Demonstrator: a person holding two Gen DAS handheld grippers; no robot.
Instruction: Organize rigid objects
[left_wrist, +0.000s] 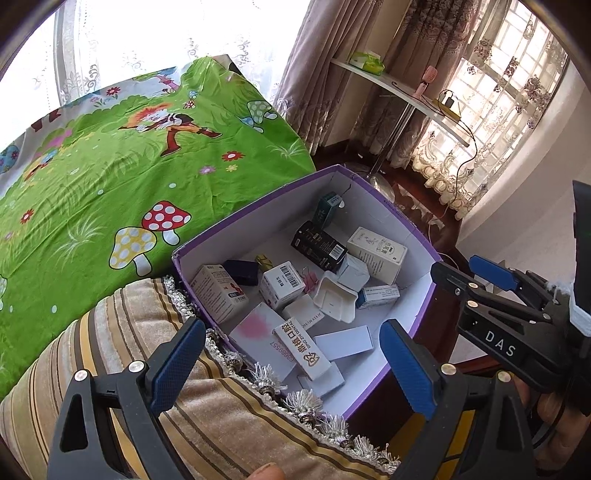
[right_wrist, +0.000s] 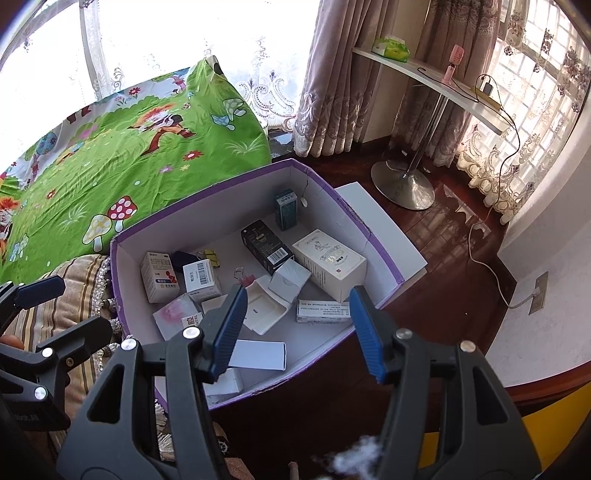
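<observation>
An open cardboard box with a purple rim (left_wrist: 251, 232) (right_wrist: 207, 221) holds several small packages. Among them are a black carton (left_wrist: 319, 245) (right_wrist: 266, 242), a white carton (left_wrist: 376, 254) (right_wrist: 328, 262), a teal carton (left_wrist: 327, 208) (right_wrist: 286, 208), a red-and-white medicine box (left_wrist: 218, 291) (right_wrist: 159, 275), a white plastic case (left_wrist: 336, 299) (right_wrist: 266, 306) and a long box with red print (left_wrist: 301, 349). My left gripper (left_wrist: 291, 365) hovers over the box's near corner, open wide and holding nothing. My right gripper (right_wrist: 299, 330) hangs over the box's near right side, open and empty too.
A striped tasselled cushion (left_wrist: 147, 369) presses against the box's left side. Behind it lies a green cartoon cloth (left_wrist: 110, 166). A white lid (right_wrist: 388, 229) sticks out under the box. On the wooden floor stand a shelf table's steel foot (right_wrist: 402, 184) and a cable to a wall outlet (right_wrist: 539, 291).
</observation>
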